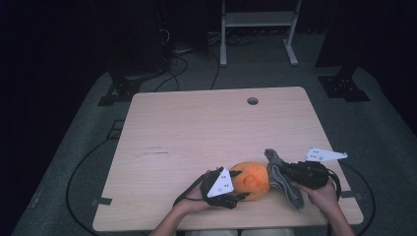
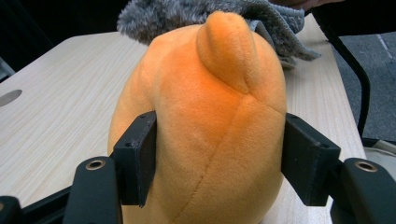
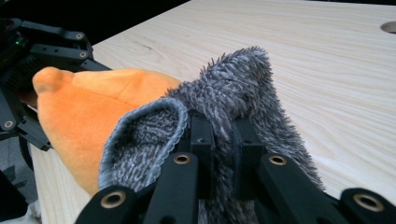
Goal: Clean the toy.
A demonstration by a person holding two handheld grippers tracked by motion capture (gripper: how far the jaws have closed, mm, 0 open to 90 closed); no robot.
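An orange plush toy (image 1: 251, 179) lies on the wooden table (image 1: 196, 123) near its front edge. My left gripper (image 1: 241, 185) is shut on it, and in the left gripper view both pads (image 2: 140, 154) press into the sides of the plush (image 2: 210, 102). Right beside it on the right, my right gripper (image 1: 287, 173) is shut on a grey fuzzy cloth (image 1: 293, 196). In the right gripper view the cloth (image 3: 243, 79) bunches up between the closed jaws and leans against the plush (image 3: 93, 107). The left gripper (image 3: 28, 60) appears behind the plush there.
A round cable hole (image 1: 253, 101) sits near the table's far edge. A white metal frame (image 1: 258, 19) stands on the floor beyond the table, with cables (image 1: 172, 73) lying around it. The hands are close to the table's front edge.
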